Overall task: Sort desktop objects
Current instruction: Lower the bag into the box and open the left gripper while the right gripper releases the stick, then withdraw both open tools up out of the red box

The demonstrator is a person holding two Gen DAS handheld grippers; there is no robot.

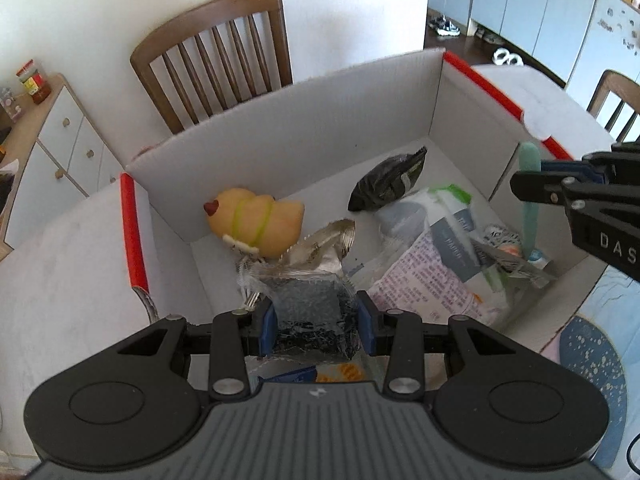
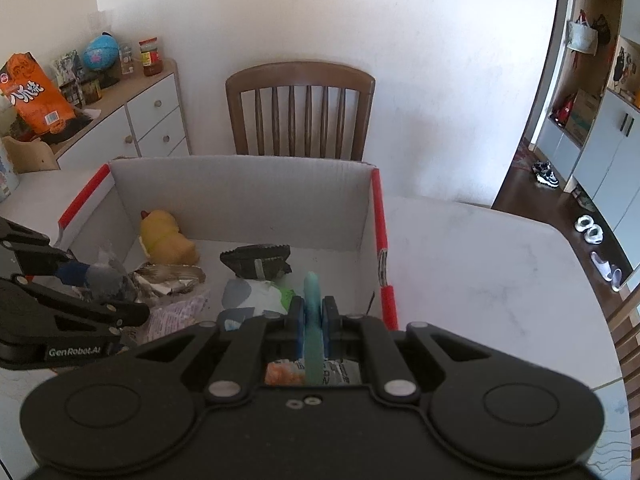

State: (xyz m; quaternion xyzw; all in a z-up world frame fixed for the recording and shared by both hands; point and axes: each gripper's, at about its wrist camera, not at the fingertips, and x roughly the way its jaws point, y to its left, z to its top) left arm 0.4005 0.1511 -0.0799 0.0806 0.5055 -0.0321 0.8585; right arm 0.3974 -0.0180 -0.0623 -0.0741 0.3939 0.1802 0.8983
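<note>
- The left gripper [image 1: 316, 322] pinches a see-through packet with dark bits [image 1: 310, 312] between its blue pads. It holds the packet over the near edge of the white box [image 1: 280, 120].
- The right gripper [image 2: 313, 322] is squeezed almost shut on a thin green stick [image 2: 312, 320]. The stick points up past its fingers, over the near right corner of the box.
- Ahead of both grippers, many things already lie in the box: a yellow duck toy [image 1: 256, 220], a black bag [image 1: 390, 182], a silver wrapper [image 1: 328, 246] and a big white pouch [image 1: 432, 256].
- So the sorting looks far along.
- Still to do, I think: let go of the packet and the stick into the box.
- I cannot see if other things wait on the table [image 2: 480, 264].
</note>
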